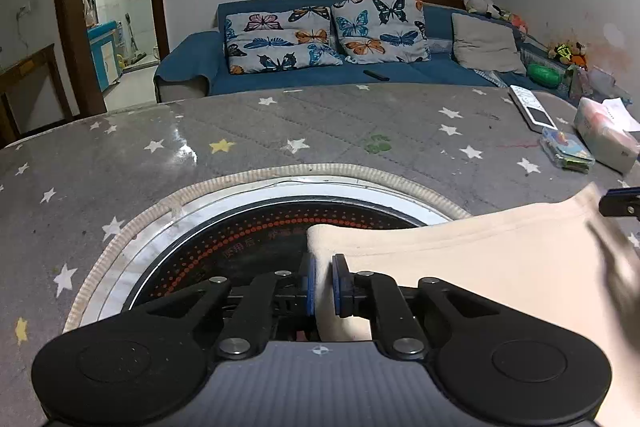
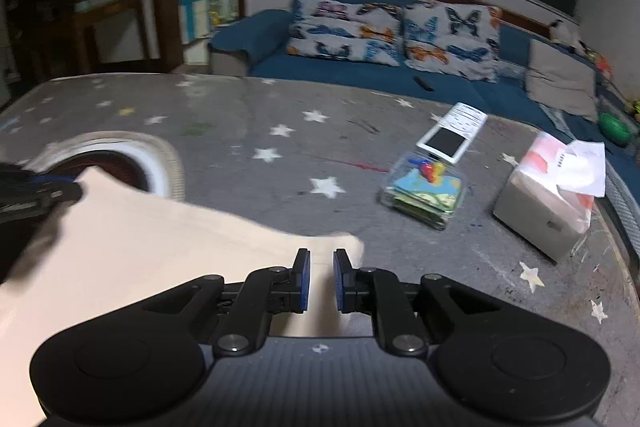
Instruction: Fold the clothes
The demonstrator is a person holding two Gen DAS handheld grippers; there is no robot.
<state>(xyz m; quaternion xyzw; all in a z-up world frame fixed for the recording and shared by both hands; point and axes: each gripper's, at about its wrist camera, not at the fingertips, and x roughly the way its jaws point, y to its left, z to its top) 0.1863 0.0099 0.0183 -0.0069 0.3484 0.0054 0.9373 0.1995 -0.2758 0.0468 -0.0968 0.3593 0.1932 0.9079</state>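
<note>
- Far left of the left wrist view, I see the round cooktop [image 1: 256, 243] sunk into the star-print table cover [image 1: 280, 131], filling the lower centre.
- At bottom centre my left gripper [image 1: 323, 285] is clenched on a corner of the cream garment [image 1: 480, 267]; the cloth passes between its blue pads [image 1: 310, 283].
- The garment stretches from there to the right edge of that frame, partly lying over the cooktop's right side.
- At upper right of that frame, a white remote [image 1: 532, 107], a clear box [image 1: 566, 147] and a tissue pack [image 1: 604, 131] sit near one another.
- In the right wrist view the garment [image 2: 140, 247] fills the lower left.
- At bottom centre my right gripper [image 2: 321, 281] grasps its other corner, cloth between the pads, jaws narrowly apart.
- A blue sofa [image 2: 360, 67] runs across the top.
</note>
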